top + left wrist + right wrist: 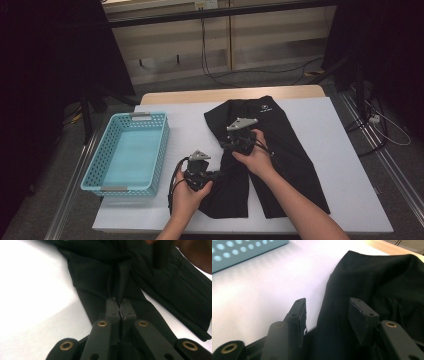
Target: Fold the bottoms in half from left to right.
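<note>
A pair of black fabric trousers (270,150) lies spread over the middle of the white-covered tabletop (345,165), waistband toward the far edge and the two legs running toward the near edge, one angled to the near right corner. A small white logo sits near the waistband.

The left gripper (199,175) is held low over the near left part of the trousers, at the end of the left-hand leg. In the left gripper view its jaws are clenched together on a raised fold of the black cloth (120,290), which rises pinched from between the two pads.

The right gripper (239,140) is over the middle of the trousers, beside the crotch. In the right gripper view (327,312) its jaws stand apart, released; the edge of the black cloth lies between them but the pads do not press on it, and the white tabletop shows beside the left pad.

A light blue perforated plastic basket (100,165) stands near the left edge of the tabletop, just beside the left hand (187,197), apart from the trousers.
</note>
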Action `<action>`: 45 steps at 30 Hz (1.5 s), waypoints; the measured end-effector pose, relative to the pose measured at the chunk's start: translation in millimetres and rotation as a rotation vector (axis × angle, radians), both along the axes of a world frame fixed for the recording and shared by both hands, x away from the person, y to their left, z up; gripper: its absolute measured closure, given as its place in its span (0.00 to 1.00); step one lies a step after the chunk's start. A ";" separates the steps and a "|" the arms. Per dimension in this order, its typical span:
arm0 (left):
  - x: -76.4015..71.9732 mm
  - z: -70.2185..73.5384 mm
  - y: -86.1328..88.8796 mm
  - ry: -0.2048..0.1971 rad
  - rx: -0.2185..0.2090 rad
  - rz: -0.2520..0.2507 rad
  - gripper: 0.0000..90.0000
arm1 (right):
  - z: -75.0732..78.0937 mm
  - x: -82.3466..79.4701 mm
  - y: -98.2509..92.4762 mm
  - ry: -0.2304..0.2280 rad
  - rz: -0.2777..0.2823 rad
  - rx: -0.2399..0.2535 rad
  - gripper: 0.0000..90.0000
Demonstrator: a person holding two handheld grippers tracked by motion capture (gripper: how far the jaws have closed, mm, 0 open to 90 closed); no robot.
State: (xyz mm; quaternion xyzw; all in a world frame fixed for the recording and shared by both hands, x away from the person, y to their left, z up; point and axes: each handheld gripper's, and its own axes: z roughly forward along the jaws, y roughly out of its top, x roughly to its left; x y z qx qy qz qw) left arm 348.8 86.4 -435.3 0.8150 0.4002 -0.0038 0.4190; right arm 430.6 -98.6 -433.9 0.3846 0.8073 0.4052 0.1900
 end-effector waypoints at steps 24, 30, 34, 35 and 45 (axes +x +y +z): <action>0.5 12.5 -8.5 -0.010 -0.070 -0.020 0.97 | 7.4 43.9 -19.1 0.057 -0.060 0.046 1.00; 0.8 35.0 -38.1 -0.045 -0.128 -0.088 0.98 | 47.4 37.1 -60.0 0.000 -0.115 0.099 1.00; 0.9 55.6 -75.3 -0.077 -0.153 -0.174 0.97 | 75.2 29.4 -94.6 -0.050 -0.167 0.096 1.00; 1.3 58.6 -84.4 -0.079 -0.169 -0.194 0.96 | 83.3 27.3 -109.8 -0.060 -0.207 0.099 1.00; 28.1 42.2 -67.2 -0.134 -0.083 -0.111 0.24 | 76.0 6.5 -182.6 -0.022 -0.367 0.126 0.56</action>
